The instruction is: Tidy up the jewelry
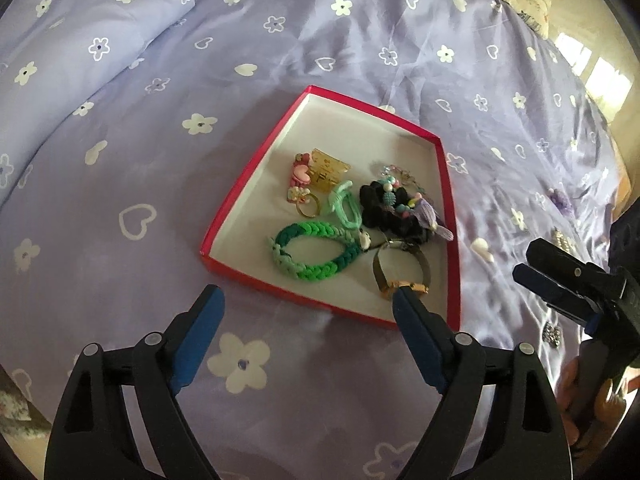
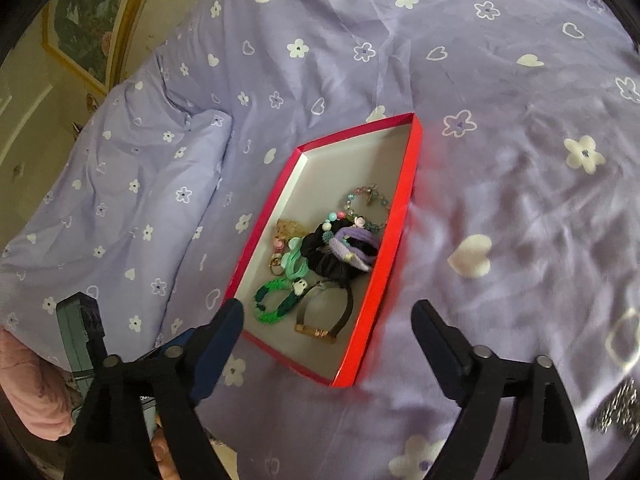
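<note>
A: Blue pads on black arms sit nearest us. Our left gripper (image 1: 308,300) has its jaws spread wide, nothing between them, hanging over the lilac bedspread (image 1: 120,168) just short of the red box (image 1: 256,160).

B: And our right gripper (image 2: 328,312) is the same: jaws wide apart, pinching nothing, its left finger over the near corner of the box (image 2: 400,200).

A: Inside the box, closest to us, lies the watch (image 1: 400,276) with its gold case and dark band. Beside it we see the green braided bracelet (image 1: 316,256).

B: Behind those, the mint hair tie (image 1: 346,208), then the black scrunchie (image 1: 384,208) with a purple hair tie (image 2: 352,248) lying on it.

A: Farther in, we see the pink clip (image 1: 300,174) and a gold ring (image 1: 308,206), next to a yellowish clear card (image 1: 330,170). A beaded bracelet (image 2: 366,200) lies at the back of the pile.

B: The far half of the box is bare white. Outside it, a sparkly piece (image 2: 618,408) lies on the bedspread to our right.

A: Beyond all that, a matching pillow (image 1: 80,40) lies on the bed.
</note>
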